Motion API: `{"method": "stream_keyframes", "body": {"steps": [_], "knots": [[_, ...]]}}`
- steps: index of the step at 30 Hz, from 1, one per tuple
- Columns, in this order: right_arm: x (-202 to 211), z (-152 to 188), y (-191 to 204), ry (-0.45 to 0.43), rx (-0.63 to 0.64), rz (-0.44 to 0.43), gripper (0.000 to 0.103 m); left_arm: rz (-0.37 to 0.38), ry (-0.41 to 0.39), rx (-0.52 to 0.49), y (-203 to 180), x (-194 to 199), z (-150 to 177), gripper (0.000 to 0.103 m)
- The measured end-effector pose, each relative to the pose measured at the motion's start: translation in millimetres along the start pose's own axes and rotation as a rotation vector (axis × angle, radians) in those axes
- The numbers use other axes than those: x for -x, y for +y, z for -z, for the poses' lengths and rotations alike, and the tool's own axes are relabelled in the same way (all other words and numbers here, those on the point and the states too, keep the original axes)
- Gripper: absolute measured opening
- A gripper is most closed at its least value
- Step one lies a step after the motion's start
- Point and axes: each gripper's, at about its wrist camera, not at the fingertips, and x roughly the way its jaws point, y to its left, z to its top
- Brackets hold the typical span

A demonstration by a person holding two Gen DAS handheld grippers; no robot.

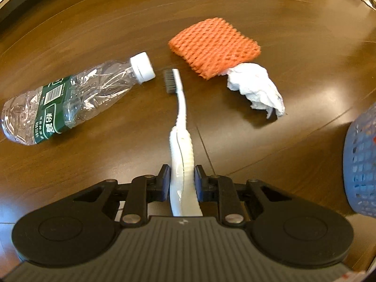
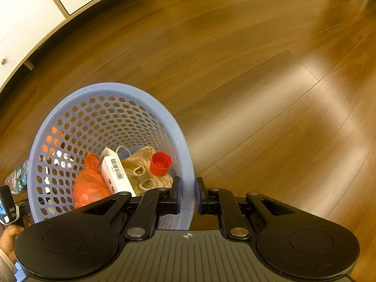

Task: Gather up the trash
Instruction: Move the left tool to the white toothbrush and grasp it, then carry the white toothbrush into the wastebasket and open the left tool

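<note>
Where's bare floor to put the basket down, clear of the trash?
Bare floor lies right of and beyond the basket, which the right claw grips. Crowded: bottle, toothbrush in the left claw, orange net, tissue.

Two matching handheld grippers: the left gripper (image 1: pixel 182 181) and right gripper (image 2: pixel 188 193) each have glossy black linkage arms, two round black discs, silver pivot bolts and a grey ribbed body bearing a small white mark, with fingers faced in dark blue pads (image 1: pixel 166 181). A hand (image 2: pixel 8 243) shows at lower left in the right wrist view
</note>
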Motion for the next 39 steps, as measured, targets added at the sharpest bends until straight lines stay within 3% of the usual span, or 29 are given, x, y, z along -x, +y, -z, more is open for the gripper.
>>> {"method": "stream_keyframes", "body": {"steps": [10, 20, 29, 39], "knots": [[0.6, 3.9, 2.8, -0.014, 0.019, 0.010, 0.008, -0.052, -0.020, -0.103, -17.8, 1.4, -4.0, 0.016], [0.3, 8.1, 7.2, -0.030, 0.049, 0.019, 0.009, -0.064, -0.060, -0.084, -10.9, 66.1, 0.0, 0.016], [0.9, 11.3, 7.4, -0.042, 0.080, 0.010, 0.009, 0.015, -0.152, -0.042, -21.4, 172.4, -0.6, 0.016], [2.9, 17.4, 13.3, -0.046, 0.115, 0.013, 0.010, 0.187, -0.228, -0.037, -65.4, 253.6, 4.9, 0.016]]}}
